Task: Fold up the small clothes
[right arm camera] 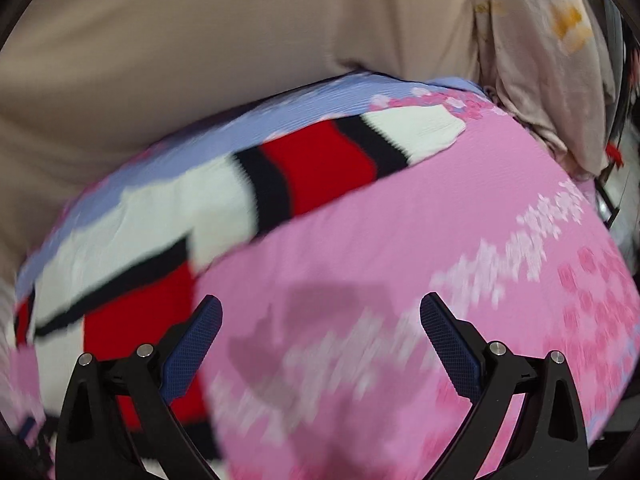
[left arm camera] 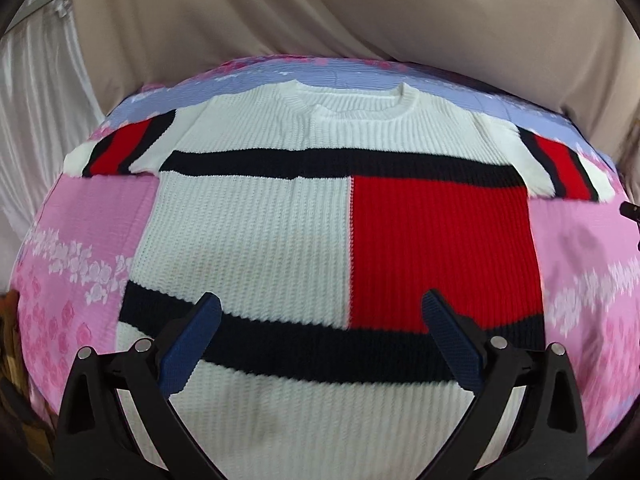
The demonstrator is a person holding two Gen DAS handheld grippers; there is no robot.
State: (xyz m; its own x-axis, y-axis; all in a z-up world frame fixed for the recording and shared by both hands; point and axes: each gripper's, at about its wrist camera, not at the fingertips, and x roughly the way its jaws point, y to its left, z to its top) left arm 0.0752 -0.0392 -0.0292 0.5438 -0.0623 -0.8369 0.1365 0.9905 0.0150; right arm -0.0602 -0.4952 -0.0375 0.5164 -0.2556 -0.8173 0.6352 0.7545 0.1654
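Observation:
A small knit sweater [left arm camera: 256,232] lies flat and spread out on a pink flowered cloth [left arm camera: 80,240], collar at the far side, both short sleeves out to the sides. It is white with navy bands and a red block on the right half. My left gripper [left arm camera: 322,308] hangs open above its lower hem, nothing between the blue pads. In the right wrist view the sweater [right arm camera: 316,168] runs across the left and top, its right sleeve stretched out. My right gripper [right arm camera: 320,312] is open over the pink cloth [right arm camera: 400,280] beside the sweater's right edge, holding nothing. That view is blurred.
The flowered cloth turns lilac-blue [left arm camera: 240,80] along its far edge. Beige fabric [left arm camera: 320,12] rises behind it, and a white curtain [left arm camera: 36,100] hangs at the left. A pale patterned cloth [right arm camera: 540,60] hangs at the far right.

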